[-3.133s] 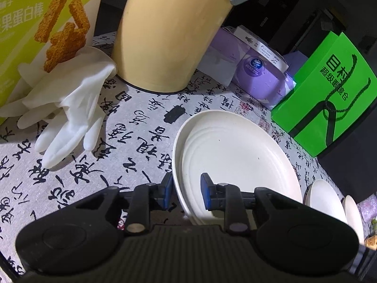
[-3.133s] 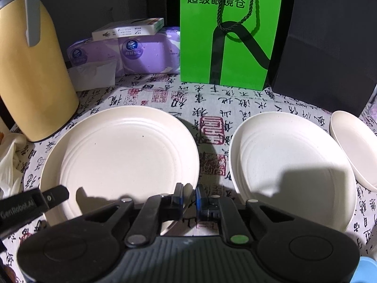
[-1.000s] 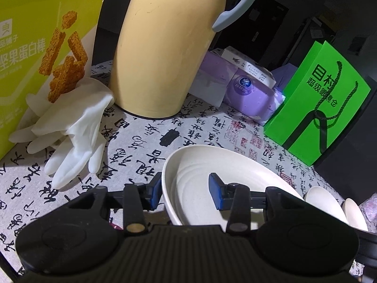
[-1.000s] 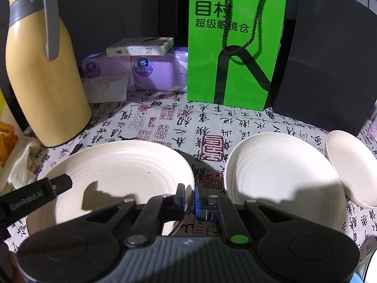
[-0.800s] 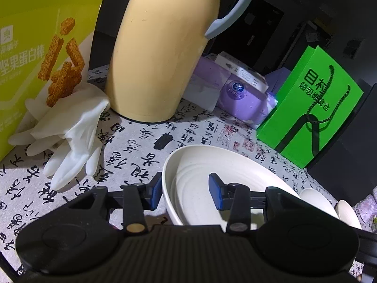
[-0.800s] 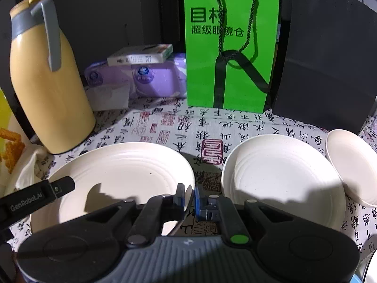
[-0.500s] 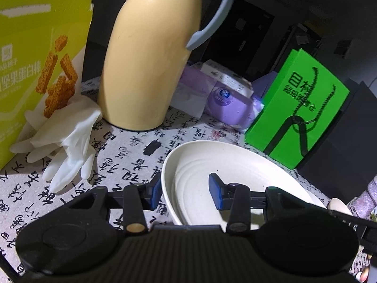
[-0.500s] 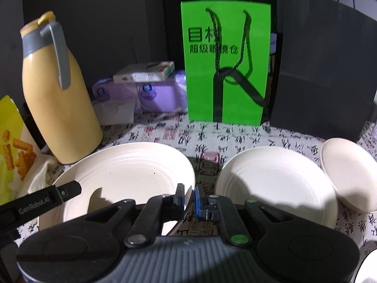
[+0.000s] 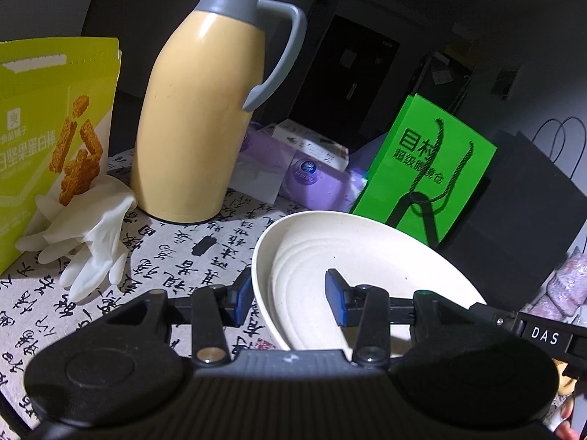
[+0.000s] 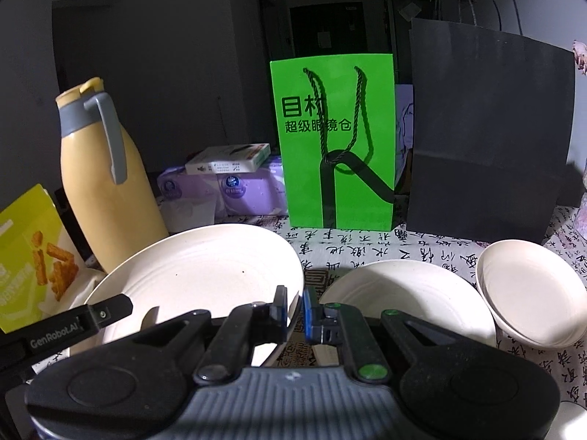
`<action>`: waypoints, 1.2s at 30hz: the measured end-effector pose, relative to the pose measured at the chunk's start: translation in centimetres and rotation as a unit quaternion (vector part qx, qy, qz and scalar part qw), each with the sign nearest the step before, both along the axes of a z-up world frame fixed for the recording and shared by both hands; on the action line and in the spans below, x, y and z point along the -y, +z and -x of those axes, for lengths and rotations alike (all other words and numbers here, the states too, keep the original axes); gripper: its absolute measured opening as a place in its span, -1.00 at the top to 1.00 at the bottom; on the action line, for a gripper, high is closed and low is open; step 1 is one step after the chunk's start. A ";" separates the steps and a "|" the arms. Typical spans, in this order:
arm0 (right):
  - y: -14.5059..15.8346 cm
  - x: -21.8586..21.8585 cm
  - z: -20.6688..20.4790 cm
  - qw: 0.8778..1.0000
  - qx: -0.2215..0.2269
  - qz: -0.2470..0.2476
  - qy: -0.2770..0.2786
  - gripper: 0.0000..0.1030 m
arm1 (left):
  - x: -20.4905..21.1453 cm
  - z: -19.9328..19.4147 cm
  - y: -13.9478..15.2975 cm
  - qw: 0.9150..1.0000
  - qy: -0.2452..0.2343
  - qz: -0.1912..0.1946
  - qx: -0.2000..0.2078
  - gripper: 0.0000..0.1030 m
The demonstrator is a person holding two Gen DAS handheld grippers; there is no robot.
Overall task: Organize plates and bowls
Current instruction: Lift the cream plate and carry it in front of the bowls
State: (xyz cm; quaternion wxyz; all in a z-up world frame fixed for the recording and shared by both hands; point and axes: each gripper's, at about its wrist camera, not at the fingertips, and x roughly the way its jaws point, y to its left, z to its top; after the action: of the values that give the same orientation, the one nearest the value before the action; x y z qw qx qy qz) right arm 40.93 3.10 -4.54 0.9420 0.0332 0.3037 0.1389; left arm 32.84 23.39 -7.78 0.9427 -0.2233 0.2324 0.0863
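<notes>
A large cream plate [image 9: 367, 256] [image 10: 205, 267] hangs tilted above the calligraphy tablecloth [image 9: 165, 256], held from both sides. My left gripper [image 9: 290, 295] straddles its left rim, one pad under the outside and one on the inner slope, shut on it. My right gripper [image 10: 294, 310] is shut on the thin right rim. A second cream plate [image 10: 403, 293] lies on the cloth to the right, with a small cream bowl [image 10: 532, 293] beyond it.
A yellow thermos jug [image 9: 198, 128] stands at the back left beside a snack bag [image 9: 47, 146] and a white glove [image 9: 91, 234]. Purple tissue packs [image 9: 312, 179], a green paper bag [image 10: 334, 139] and a black bag [image 10: 488, 139] line the back.
Both grippers have risen with the large plate between them, lifting it off the cloth. The views have tipped up, so more of the jug and the bags shows.
</notes>
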 end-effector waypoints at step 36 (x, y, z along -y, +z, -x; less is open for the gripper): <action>5.5 7.7 10.8 0.994 0.095 -0.057 -0.004 0.84 | 8.2 8.8 6.6 0.997 -0.014 -0.039 0.062 0.19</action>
State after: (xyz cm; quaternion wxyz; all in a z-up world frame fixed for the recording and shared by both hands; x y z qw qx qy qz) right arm 30.14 -4.57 0.97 0.9638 0.0745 0.2043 0.1543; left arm 24.06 15.22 -1.16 0.9644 -0.1878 0.1736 0.0680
